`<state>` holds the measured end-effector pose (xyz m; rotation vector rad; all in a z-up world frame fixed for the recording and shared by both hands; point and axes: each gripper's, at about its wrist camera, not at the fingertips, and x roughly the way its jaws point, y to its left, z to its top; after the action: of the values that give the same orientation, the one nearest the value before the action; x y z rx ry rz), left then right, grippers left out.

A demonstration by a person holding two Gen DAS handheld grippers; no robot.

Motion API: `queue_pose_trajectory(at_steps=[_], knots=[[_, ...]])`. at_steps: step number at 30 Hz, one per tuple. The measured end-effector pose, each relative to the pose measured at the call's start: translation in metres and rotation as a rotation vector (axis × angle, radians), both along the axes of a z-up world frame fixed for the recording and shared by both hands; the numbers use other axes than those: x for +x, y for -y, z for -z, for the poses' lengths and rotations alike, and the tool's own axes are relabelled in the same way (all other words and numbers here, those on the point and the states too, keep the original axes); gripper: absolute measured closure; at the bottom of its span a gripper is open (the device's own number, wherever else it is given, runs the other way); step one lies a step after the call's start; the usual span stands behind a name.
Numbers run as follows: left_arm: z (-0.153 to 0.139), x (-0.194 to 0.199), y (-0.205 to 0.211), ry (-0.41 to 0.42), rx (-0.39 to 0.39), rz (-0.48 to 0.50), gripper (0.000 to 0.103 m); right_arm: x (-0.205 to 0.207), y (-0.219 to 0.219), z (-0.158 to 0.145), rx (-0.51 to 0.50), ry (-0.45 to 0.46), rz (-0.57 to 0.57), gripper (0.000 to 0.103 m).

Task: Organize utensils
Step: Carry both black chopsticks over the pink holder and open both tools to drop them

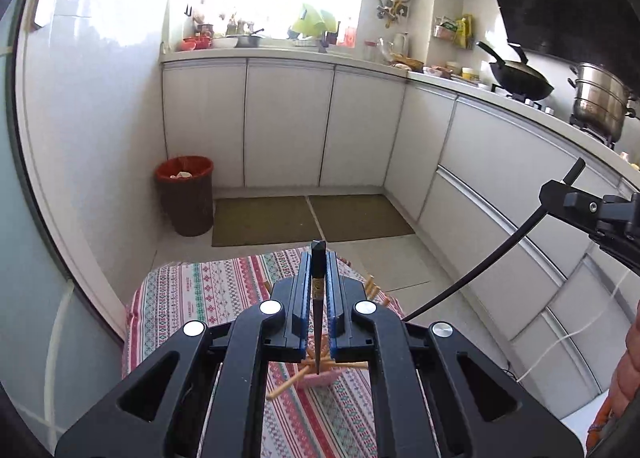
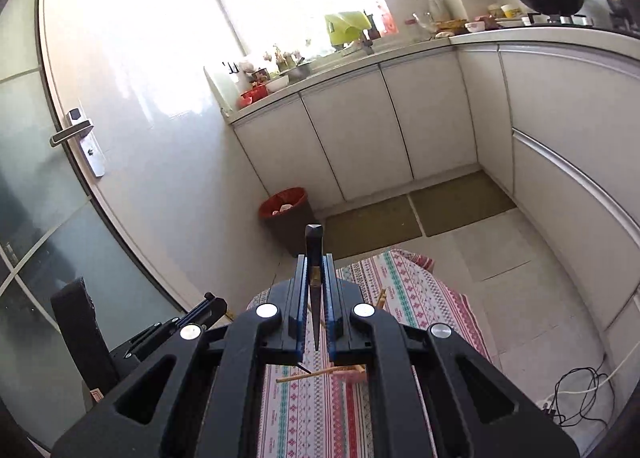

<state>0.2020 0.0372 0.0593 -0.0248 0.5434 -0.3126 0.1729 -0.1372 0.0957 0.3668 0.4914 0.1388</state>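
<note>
Presently: left gripper (image 1: pixel 319 258) clamped on one dark chopstick (image 1: pixel 318 298); right gripper (image 2: pixel 315 262) clamped on another dark chopstick (image 2: pixel 314 298) (both raised above the patterned tablecloth (image 1: pixel 192 290), wooden chopsticks (image 1: pixel 288 382) lying below).

A dark bin with a red liner (image 1: pixel 185 194) stands in the floor corner beside two olive floor mats (image 1: pixel 312 218). On the stove (right side) sit a black wok (image 1: pixel 520 76) and a steel stockpot (image 1: pixel 600 102); a silver door handle (image 2: pixel 72 134) shows left.
</note>
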Motion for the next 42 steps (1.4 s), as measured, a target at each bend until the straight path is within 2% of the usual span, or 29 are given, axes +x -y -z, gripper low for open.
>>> queue_pose_trajectory(at_steps=[8, 11, 13, 14, 15, 21, 31, 34, 38, 42], knots=[[0.045, 0.052, 0.004, -0.071, -0.004, -0.028, 0.096, 0.063, -0.007, 0.044, -0.032, -0.062, 0.020, 0.096], [0.064, 0.063, 0.003, -0.104, -0.036, -0.015, 0.095, 0.079, -0.011, 0.060, -0.038, -0.085, 0.027, 0.096], [0.074, 0.065, -0.002, -0.121, -0.067, -0.013, 0.085, 0.087, -0.013, 0.069, -0.055, -0.096, 0.031, 0.096], [0.074, 0.065, -0.006, -0.117, -0.083, -0.012, 0.077, 0.090, -0.013, 0.073, -0.063, -0.102, 0.029, 0.096], [0.073, 0.063, -0.009, -0.107, -0.099, -0.011, 0.075, 0.093, -0.015, 0.077, -0.069, -0.109, 0.029, 0.096], [0.055, 0.058, -0.024, -0.052, -0.139, -0.045, 0.072, 0.104, -0.020, 0.095, -0.076, -0.134, 0.028, 0.096], [0.067, 0.064, -0.031, -0.089, -0.129, -0.067, 0.069, 0.120, -0.037, 0.127, -0.091, -0.197, 0.010, 0.095], [0.065, 0.060, -0.034, -0.085, -0.130, -0.071, 0.068, 0.124, -0.040, 0.139, -0.061, -0.226, -0.010, 0.090], [0.057, 0.053, -0.038, -0.067, -0.136, -0.080, 0.065, 0.117, -0.040, 0.138, -0.073, -0.218, 0.007, 0.088], [0.049, 0.041, -0.032, -0.047, -0.106, -0.082, 0.063, 0.100, -0.038, 0.130, -0.086, -0.204, 0.027, 0.088]])
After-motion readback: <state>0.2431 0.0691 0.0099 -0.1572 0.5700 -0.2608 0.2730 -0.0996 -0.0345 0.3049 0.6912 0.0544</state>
